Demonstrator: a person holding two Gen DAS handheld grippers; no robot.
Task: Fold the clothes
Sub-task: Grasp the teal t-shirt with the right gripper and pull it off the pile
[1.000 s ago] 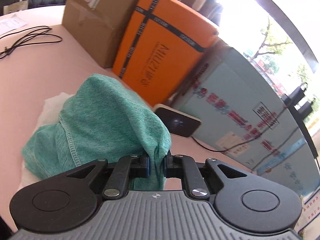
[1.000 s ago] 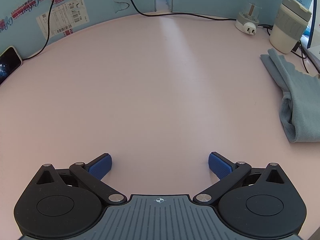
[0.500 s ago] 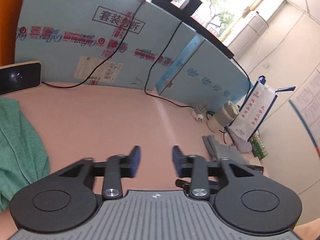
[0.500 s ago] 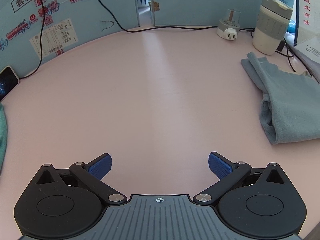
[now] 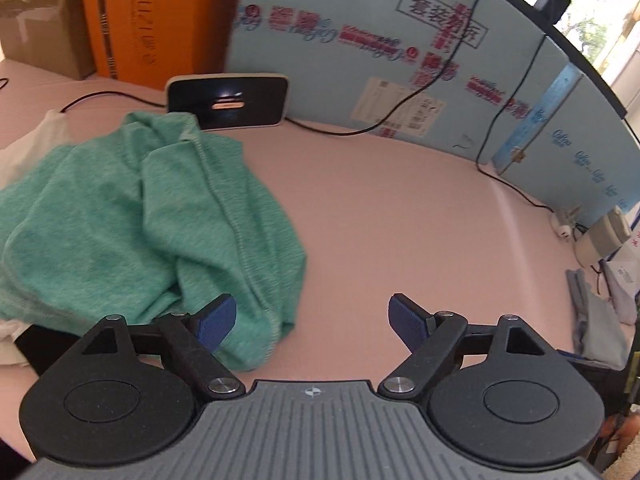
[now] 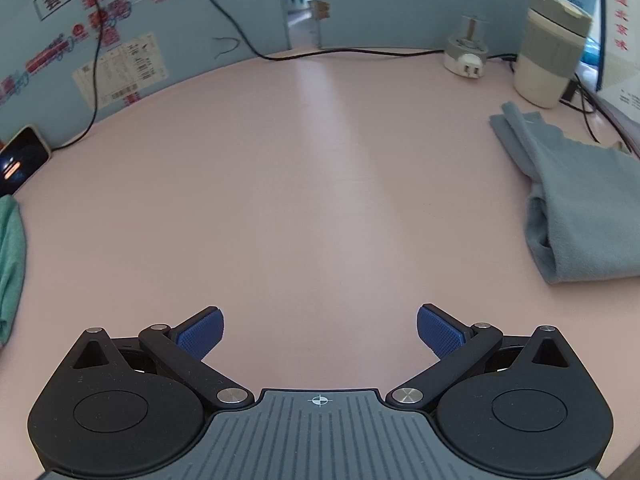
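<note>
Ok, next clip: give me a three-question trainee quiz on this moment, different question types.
1. True or false: the left gripper is clamped on the green garment.
2. Multiple choice: the grey cloth lies
A. folded near the cup
B. spread flat mid-table
C. on top of the green garment
3. Fill in: the phone leans against the ____ box.

Key
1. False. Its jaws have just been opening and stand wide; the garment lies heaped on the table, one edge reaching between them, unpinched.
2. A
3. orange
</note>
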